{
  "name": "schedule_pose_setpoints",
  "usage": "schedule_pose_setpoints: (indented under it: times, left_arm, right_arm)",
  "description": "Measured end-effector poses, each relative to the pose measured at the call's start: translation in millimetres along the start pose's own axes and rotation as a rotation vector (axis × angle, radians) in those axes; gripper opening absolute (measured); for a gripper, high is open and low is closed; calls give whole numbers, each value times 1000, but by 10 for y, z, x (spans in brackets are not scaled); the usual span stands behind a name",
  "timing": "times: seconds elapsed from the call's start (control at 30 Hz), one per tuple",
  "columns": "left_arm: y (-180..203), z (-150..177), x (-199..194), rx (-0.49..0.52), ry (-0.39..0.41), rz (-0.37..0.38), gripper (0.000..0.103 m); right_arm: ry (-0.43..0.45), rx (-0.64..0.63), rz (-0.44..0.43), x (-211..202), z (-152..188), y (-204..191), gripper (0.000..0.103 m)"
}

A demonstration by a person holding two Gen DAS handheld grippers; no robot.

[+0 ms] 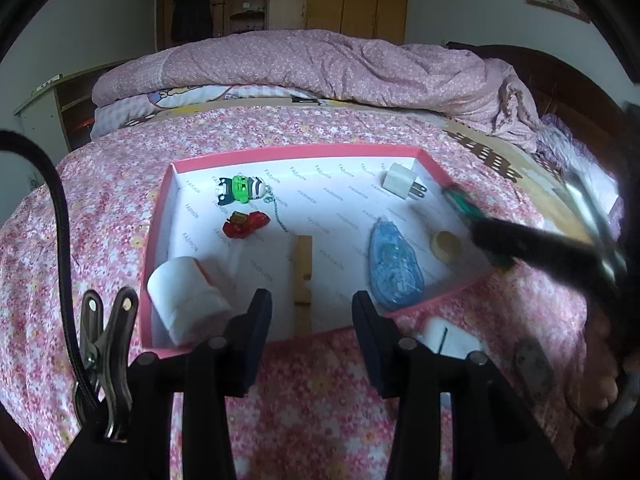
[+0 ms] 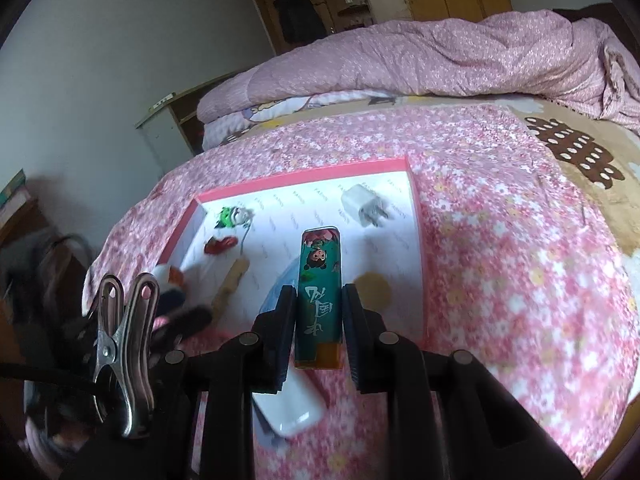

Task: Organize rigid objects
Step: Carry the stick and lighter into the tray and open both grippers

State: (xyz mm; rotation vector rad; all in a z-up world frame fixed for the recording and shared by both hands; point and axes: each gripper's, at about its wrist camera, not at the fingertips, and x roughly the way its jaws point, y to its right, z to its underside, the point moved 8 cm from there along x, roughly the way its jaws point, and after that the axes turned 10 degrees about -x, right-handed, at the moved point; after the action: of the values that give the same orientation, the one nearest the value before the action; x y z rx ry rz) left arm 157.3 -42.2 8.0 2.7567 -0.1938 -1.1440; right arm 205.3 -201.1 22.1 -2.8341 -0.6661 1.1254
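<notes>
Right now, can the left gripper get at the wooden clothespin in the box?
Probably yes. The left gripper is open and empty, and the wooden clothespin lies straight ahead between its fingers in the pink box; nothing lies across it.

Right gripper (image 2: 318, 320) is clamped on a green cartoon-printed case (image 2: 319, 296), held above the pink-rimmed box (image 2: 304, 176). A white charger plug (image 2: 362, 208) is seen inside.

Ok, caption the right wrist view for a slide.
Right tongs clamp a green case above the pink box on the bed.
</notes>
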Motion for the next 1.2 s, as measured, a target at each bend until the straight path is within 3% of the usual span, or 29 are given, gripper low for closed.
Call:
schedule_pose_setpoints:
  times: [0.57,1.2]
  left_arm:
    - [-20,99,-173,-13,-10,18,44]
    - [-8,102,-191,-23,-19,13,44]
  right_arm:
    - [-36,-19,16,499,-336,-5,24]
    - [-22,-61,33,220,-217,-84,36]
